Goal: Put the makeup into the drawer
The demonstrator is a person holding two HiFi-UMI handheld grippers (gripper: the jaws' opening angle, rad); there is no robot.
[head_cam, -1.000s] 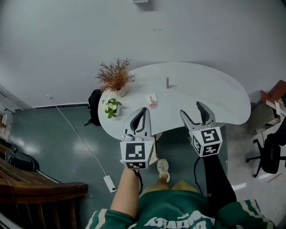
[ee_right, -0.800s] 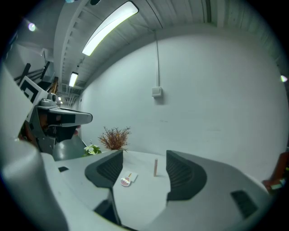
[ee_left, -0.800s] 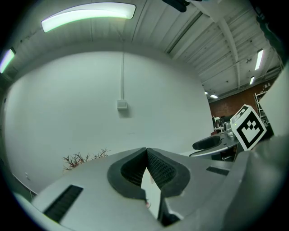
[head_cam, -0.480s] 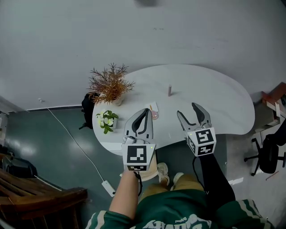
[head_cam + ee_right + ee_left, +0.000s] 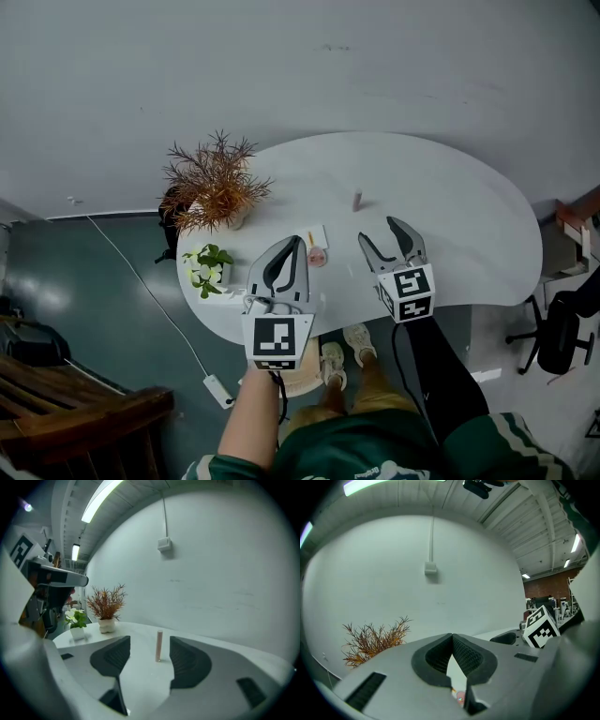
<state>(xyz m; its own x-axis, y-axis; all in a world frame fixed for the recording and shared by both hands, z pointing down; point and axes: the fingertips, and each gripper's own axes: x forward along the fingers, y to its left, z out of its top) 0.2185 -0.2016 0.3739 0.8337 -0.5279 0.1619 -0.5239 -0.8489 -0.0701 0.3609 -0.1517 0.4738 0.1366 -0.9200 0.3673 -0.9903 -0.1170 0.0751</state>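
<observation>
A slim pink makeup tube (image 5: 357, 199) stands upright near the middle of the white table (image 5: 450, 216). A small round pink item (image 5: 318, 255) lies by a small white box (image 5: 316, 235) near the front edge. My left gripper (image 5: 298, 242) hovers just left of the pink item, its tips touching and nothing in them; in the left gripper view the pink item (image 5: 460, 697) peeks through the gap below the tips. My right gripper (image 5: 379, 231) is open over the front of the table, short of the tube (image 5: 159, 646), which shows far ahead between its jaws. Those jaws have just been closing a little on nothing.
A dried reddish plant (image 5: 211, 180) in a white pot and a small pot of white flowers (image 5: 204, 267) stand at the table's left end. An office chair (image 5: 562, 333) is at the right, a wooden bench (image 5: 66, 408) lower left, and a cable with a power strip (image 5: 214, 389) lies on the floor.
Both grippers have come forward and down, from in front of the table's edge to over its front part. The right jaws narrowed slightly. The table sits closer in view.
</observation>
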